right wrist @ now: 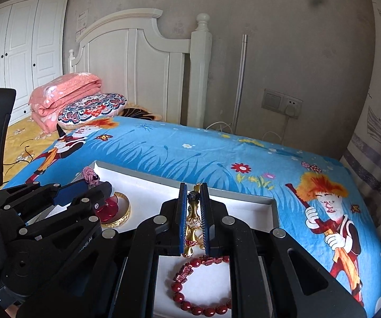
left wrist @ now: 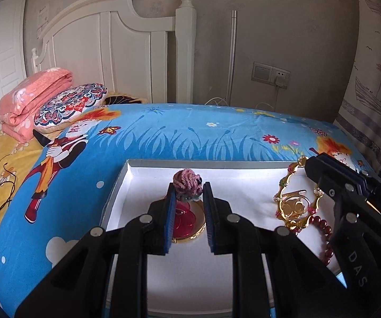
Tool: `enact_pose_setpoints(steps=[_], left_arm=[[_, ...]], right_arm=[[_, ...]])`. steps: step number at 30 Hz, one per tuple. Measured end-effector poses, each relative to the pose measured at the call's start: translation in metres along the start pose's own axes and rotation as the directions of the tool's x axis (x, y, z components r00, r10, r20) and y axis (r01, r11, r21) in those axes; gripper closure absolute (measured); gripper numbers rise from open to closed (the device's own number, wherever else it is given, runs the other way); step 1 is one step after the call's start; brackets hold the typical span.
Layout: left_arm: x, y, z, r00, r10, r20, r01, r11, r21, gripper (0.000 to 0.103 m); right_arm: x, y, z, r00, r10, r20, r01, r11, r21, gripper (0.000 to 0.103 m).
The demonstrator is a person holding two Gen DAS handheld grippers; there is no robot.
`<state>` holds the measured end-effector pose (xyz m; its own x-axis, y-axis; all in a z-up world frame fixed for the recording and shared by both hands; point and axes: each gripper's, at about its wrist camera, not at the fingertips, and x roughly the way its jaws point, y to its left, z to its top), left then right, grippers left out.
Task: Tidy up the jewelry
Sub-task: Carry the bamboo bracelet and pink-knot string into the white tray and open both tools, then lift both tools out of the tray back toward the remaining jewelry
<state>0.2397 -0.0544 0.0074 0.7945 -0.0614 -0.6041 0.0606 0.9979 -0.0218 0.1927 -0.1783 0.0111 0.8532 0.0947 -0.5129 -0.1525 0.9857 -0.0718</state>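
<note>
One shallow white box (left wrist: pixel 116 185) sits on the blue cartoon bedsheet (left wrist: pixel 164 137). Inside it lie one gold bangle (right wrist: pixel 122 212), one red disc (right wrist: pixel 109 206) and one red bead bracelet (right wrist: pixel 190 286) nearer the camera. The left gripper (left wrist: pixel 189 193), on the left, pinches one knitted pink flower (left wrist: pixel 186 182) narrowly over the bangle. The right gripper (right wrist: pixel 192 206), on the right, clamps one ornate gold hairpiece (left wrist: pixel 295 204) above the beads.

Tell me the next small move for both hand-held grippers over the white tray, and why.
Probably lower both and release. The left hand-held gripper grips the pink crocheted flower, the right hand-held gripper clamps the gold ornament; both hang above bare floor of the white tray, near the red bead bracelet.
</note>
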Motion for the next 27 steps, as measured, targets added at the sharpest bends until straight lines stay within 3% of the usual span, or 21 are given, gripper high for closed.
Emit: enact_pose_setpoints(steps=[4,6,10,11,12,14,27], left_arm=[[0.007,0.003,-0.006,1.0,0.006,-0.023,-0.006,1.0,0.002,0.082],[0.008,0.004,-0.008,1.0,0.016,-0.023,-0.016,1.0,0.008,0.071],[0.007,0.008,-0.008,0.999,0.027,-0.017,-0.027,1.0,0.004,0.055],[0.006,0.01,-0.008,0.999,0.035,-0.015,-0.035,0.999,0.0,0.051],[0.006,0.011,-0.008,0.999,0.038,-0.015,-0.038,0.999,-0.005,0.044],[0.006,0.014,-0.008,0.999,0.039,-0.015,-0.039,0.999,-0.016,0.041],[-0.004,0.01,-0.015,0.999,0.047,0.001,-0.047,0.999,0.007,0.031]], right_arm=[[0.013,-0.001,-0.006,0.999,0.009,-0.044,-0.009,1.0,0.016,0.09],[0.018,-0.003,-0.01,0.998,0.008,-0.067,-0.006,1.0,0.023,0.087],[0.02,-0.007,-0.013,0.997,0.01,-0.072,-0.007,0.999,0.037,0.058],[0.019,-0.008,-0.013,0.998,0.005,-0.069,-0.002,0.999,0.04,0.055],[0.018,-0.009,-0.012,0.998,0.005,-0.065,-0.002,0.999,0.042,0.055],[0.017,-0.01,-0.011,0.998,0.001,-0.063,0.002,0.999,0.036,0.055],[0.009,-0.016,-0.017,0.998,0.006,-0.064,-0.003,0.999,0.045,0.055]])
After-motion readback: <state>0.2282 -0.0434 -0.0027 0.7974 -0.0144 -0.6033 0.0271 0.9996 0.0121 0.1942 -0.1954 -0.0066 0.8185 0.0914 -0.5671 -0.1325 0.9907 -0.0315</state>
